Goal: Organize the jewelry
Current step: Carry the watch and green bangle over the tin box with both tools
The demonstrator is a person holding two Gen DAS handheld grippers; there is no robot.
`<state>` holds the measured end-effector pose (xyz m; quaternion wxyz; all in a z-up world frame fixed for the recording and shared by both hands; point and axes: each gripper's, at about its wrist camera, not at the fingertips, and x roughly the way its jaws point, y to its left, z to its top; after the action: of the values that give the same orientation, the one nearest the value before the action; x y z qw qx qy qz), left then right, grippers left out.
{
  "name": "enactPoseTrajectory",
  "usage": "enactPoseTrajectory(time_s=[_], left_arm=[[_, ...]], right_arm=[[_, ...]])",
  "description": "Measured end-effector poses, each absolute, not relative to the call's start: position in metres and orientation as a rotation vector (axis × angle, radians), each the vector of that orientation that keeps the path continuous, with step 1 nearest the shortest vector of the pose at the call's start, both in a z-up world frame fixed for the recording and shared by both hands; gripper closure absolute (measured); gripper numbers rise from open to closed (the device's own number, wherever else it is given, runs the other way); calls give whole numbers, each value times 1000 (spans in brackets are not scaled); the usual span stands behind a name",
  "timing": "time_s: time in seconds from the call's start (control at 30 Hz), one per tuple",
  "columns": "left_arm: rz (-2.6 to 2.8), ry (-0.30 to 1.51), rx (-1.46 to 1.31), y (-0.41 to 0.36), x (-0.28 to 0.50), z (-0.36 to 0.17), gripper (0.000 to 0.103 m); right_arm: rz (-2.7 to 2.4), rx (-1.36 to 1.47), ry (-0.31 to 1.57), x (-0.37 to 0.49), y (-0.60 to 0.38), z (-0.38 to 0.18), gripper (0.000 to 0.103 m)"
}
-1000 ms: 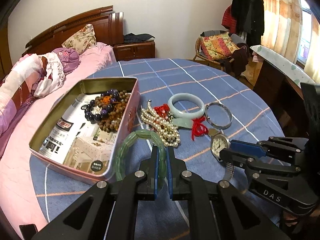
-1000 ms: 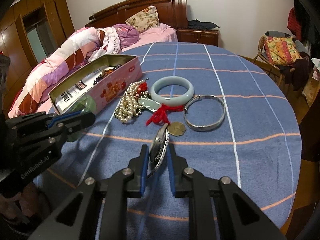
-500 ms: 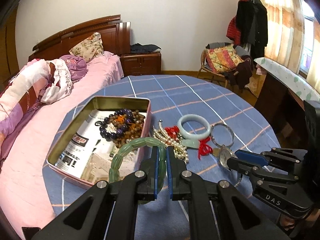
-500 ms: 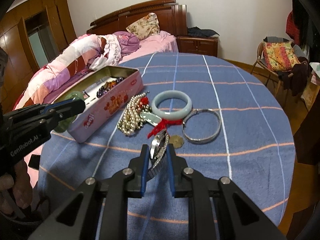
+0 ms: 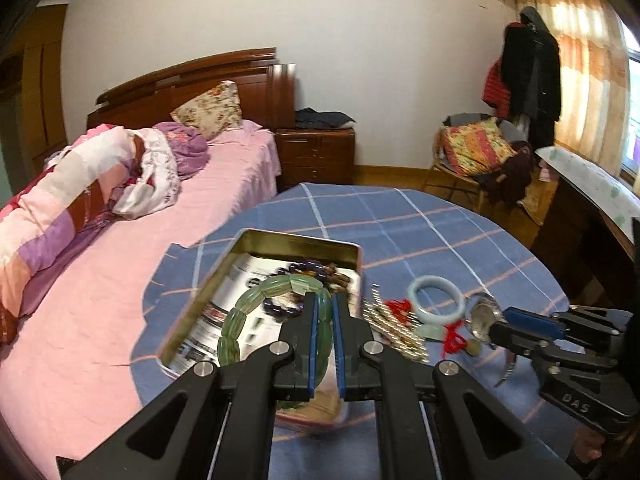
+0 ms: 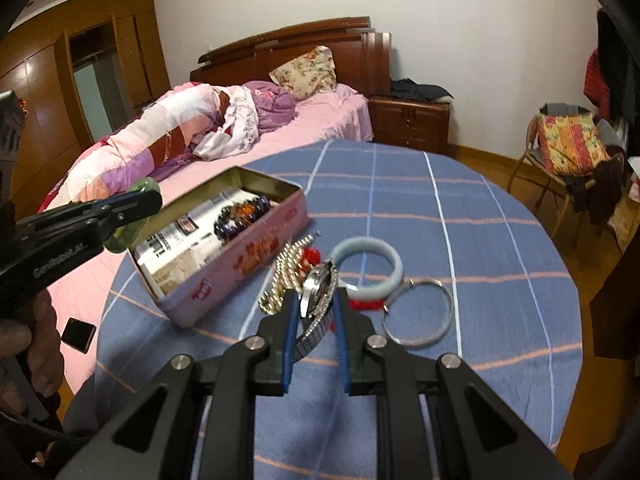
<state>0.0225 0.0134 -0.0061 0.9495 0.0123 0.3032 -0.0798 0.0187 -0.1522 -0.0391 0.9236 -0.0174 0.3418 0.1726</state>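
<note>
**Green bracelet is closest to the tin**

The left gripper [image 5: 324,320] jaws pinch the green bracelet [image 5: 256,312] above the tin [image 5: 304,245], which opens toward 12 o'clock. The right gripper [image 6: 314,308] jaws hold the watch [image 6: 316,288]; its tin lies at 10 o'clock.

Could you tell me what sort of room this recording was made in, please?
Most likely a home bedroom: a made-up bed with a carved wooden headboard, a nightstand beside it, and coats hanging by a curtained window.
</note>
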Motion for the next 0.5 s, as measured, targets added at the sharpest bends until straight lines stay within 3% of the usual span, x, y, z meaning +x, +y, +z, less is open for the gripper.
enactPoseTrajectory(time_s=[0.5], left_arm=[[-65,610,5,51,54,-6,97]], right_arm=[[456,-102,617,47,-104,-7,83]])
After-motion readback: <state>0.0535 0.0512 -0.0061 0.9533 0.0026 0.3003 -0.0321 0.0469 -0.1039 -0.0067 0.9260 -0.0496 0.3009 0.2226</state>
